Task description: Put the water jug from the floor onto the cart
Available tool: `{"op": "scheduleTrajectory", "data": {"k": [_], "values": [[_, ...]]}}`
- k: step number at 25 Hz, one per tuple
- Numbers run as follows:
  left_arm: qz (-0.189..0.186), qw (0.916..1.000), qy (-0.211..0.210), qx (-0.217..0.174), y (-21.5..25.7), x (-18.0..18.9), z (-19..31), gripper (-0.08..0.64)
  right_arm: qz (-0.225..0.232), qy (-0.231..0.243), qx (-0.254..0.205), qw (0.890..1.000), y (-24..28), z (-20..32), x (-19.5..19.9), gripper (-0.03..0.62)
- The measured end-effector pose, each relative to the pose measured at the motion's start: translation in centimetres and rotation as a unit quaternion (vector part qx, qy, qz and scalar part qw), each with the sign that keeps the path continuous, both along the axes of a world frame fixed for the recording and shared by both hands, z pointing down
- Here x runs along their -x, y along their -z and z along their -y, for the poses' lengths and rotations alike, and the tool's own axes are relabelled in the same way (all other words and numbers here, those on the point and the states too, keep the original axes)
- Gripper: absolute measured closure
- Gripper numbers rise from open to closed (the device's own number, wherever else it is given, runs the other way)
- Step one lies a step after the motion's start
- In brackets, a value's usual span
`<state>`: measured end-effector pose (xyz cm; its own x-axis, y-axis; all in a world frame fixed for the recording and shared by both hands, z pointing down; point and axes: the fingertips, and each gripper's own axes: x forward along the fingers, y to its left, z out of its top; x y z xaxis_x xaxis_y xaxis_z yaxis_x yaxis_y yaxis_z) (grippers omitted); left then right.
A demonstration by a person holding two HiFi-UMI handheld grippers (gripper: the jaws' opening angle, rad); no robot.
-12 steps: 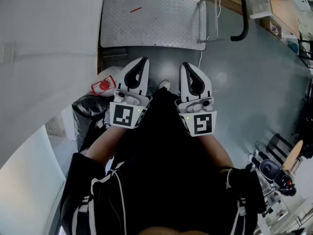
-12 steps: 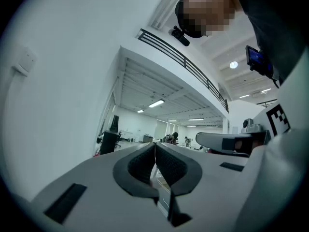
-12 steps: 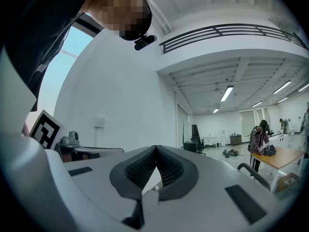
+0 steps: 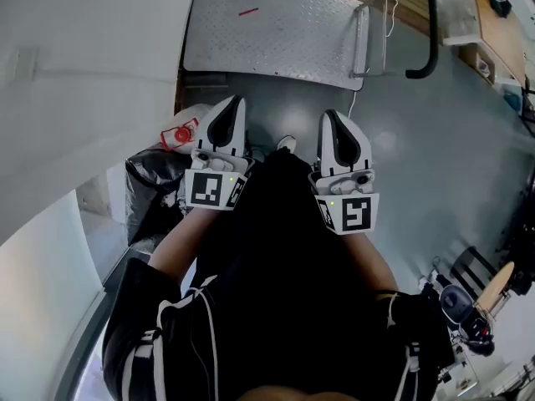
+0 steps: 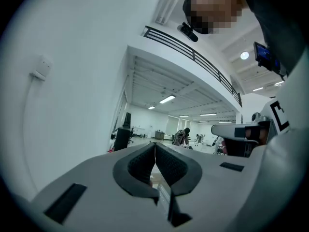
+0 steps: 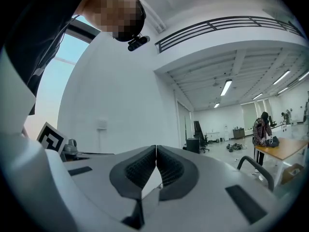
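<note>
Head view looks steeply down on a person in black clothes who holds both tongs out level over a grey floor, marker cubes toward the camera. The left tongs and the right tongs sit side by side, apart from each other, with the tip of a shoe showing between them. The water jug is on the floor at the left, by the white wall: a pale body with a red cap, partly hidden behind the left tongs and just beside a crumpled black bag. The cart, a flat platform of ribbed metal, stands ahead of the tongs with its deck bare, and its black handle rises at the right end. The jug lies near the cart's near left corner, off the deck. In the left gripper view the left tongs have their ridged black pads pressed together with nothing between them, facing an open hall. In the right gripper view the right tongs are likewise closed and empty.
</note>
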<state>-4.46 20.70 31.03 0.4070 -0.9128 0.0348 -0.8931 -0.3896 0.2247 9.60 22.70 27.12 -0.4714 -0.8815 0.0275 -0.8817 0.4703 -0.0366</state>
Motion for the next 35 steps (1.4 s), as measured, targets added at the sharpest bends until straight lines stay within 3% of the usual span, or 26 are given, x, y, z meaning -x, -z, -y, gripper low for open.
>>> {"op": "scheduleTrajectory", "data": {"k": [7,10,17,23,32,35], "values": [[0.025,0.9968,0.063,0.043,-3.2,1.9,-2.4,0.541,0.019,0.027,0.021,0.999,-1.6,-1.7,-0.8,0.574],[0.041,0.9946,0.084,0.045,-3.3,1.5,-3.3,0.541,0.028,0.042,0.022,0.998,-1.7,-2.3,-1.7,0.574],[0.078,0.9817,0.161,0.065,-4.7,5.1,-5.7,0.541,0.045,0.064,0.021,0.997,-2.2,-3.2,-2.7,0.574],[0.097,0.9751,0.169,0.105,-8.9,7.6,-6.5,0.541,0.049,0.058,0.020,0.997,-2.9,-2.5,-2.4,0.574],[0.073,0.9662,0.194,0.154,-13.2,12.3,-3.8,0.541,0.024,0.068,0.006,0.997,-1.1,0.8,0.6,0.574],[0.076,0.9633,0.184,0.180,-15.7,13.9,-3.4,0.540,0.009,0.082,0.002,0.997,-1.0,1.8,2.4,0.574]]}}
